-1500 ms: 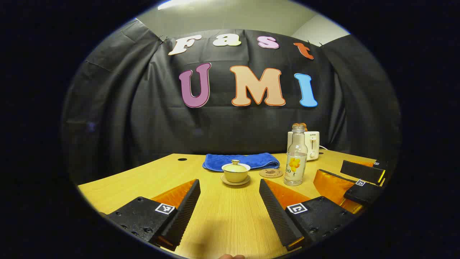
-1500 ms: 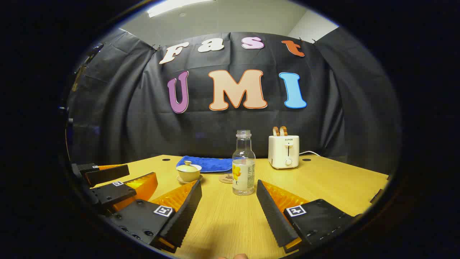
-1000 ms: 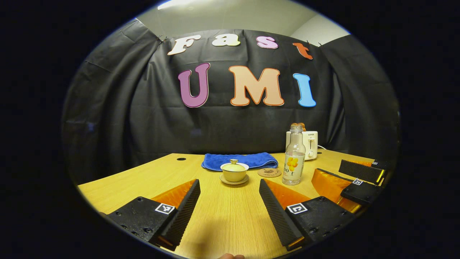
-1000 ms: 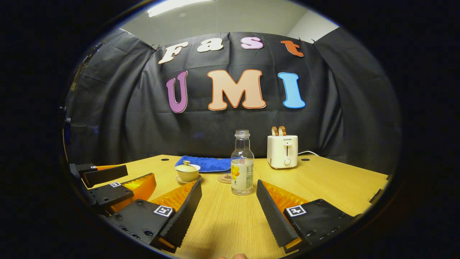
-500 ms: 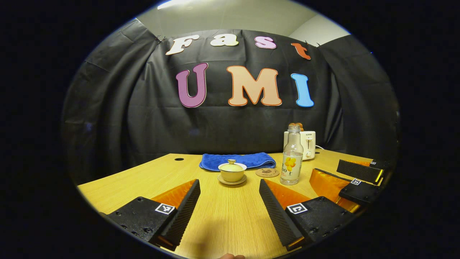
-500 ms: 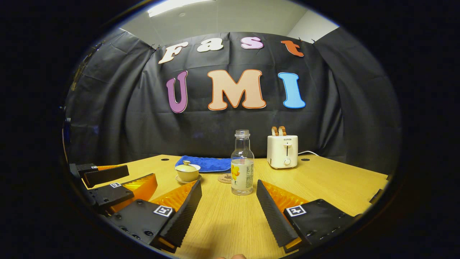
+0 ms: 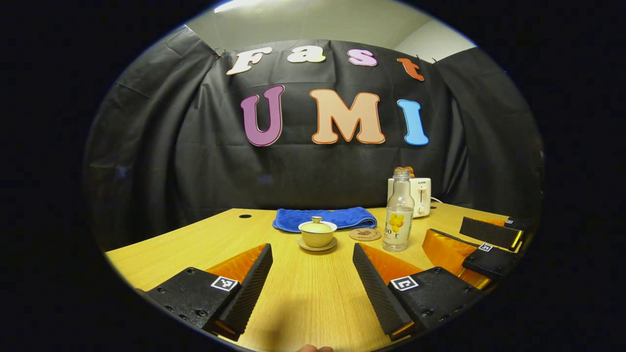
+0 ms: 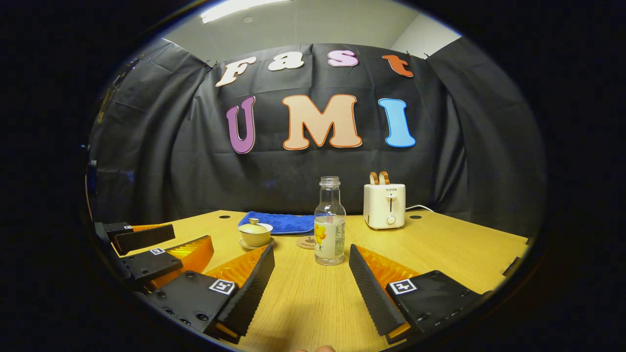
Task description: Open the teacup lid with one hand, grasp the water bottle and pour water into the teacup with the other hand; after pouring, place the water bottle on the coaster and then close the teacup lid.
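Leftmost, in the left gripper view: the left gripper (image 7: 312, 274), low over the near part of the table (image 7: 195, 242), jaws wide apart and holding nothing, bare wood between the fingers.

Towel (image 7: 324, 217): blue, folded, lying flat at the far middle of the table against the booth wall.

Teacup (image 7: 318, 237): pale, on a saucer, lid (image 7: 317, 225) seated on it with a small knob on top. It stands just in front of the towel, straight ahead of the left gripper and well apart from it.

Coaster (image 7: 365, 234): round, brown, flat on the table, between the teacup and the bottle, bare.

Bottle (image 7: 398, 215): clear glass, upright, uncapped, partly filled, label with a yellow picture. It stands on the wood just right of the coaster, not on it.

Toaster (image 7: 419, 195): white, at the far right of the table, partly behind the bottle, with a cord trailing to the right.

Right gripper (image 7: 477, 239): far right in this view, low over the table, jaws apart.

Right gripper view, same order: left gripper (image 8: 146, 249) at the left edge, jaws apart; teacup (image 8: 255, 236) with lid (image 8: 254, 227) on; towel (image 8: 279, 222) behind it; coaster (image 8: 307, 242) partly hidden behind the bottle (image 8: 330, 227), which stands straight ahead between the lines of the fingers and apart from them; toaster (image 8: 384, 205) to the right, two slices standing in its slots. Right gripper (image 8: 312, 274) itself: jaws wide apart, empty, over the near table (image 8: 455, 249).
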Demonstrator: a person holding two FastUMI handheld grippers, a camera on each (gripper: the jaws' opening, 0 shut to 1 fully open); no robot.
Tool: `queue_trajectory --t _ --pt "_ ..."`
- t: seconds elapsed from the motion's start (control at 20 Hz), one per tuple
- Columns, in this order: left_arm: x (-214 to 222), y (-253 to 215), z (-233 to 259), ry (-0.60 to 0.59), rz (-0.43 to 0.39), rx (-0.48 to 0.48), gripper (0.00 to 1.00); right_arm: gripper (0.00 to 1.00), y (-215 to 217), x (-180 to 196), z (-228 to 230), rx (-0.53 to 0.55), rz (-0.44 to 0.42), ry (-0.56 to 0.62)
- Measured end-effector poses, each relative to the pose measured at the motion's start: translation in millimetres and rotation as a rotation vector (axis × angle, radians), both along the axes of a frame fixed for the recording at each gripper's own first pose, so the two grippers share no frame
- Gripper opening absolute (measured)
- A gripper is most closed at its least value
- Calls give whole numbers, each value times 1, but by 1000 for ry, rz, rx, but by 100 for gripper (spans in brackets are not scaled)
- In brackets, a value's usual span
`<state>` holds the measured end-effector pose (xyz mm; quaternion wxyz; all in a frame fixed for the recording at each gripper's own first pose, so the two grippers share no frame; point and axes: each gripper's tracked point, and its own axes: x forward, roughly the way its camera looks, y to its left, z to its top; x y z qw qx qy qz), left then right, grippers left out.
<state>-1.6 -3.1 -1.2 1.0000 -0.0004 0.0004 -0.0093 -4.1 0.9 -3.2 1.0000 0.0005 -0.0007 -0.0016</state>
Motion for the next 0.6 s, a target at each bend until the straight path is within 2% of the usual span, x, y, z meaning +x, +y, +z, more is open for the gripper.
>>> queue_trajectory --t 0.35,0.45,0.6 --pt "10 -3 0 -7 -31 0 96 97 -1 3 -2 -1 9 3" --pt "18 -3 0 -6 -37 2 99 98 -4 6 -1 -1 9 4" --pt "42 -2 -1 -5 -52 0 96 97 -16 13 1 0 -7 5"
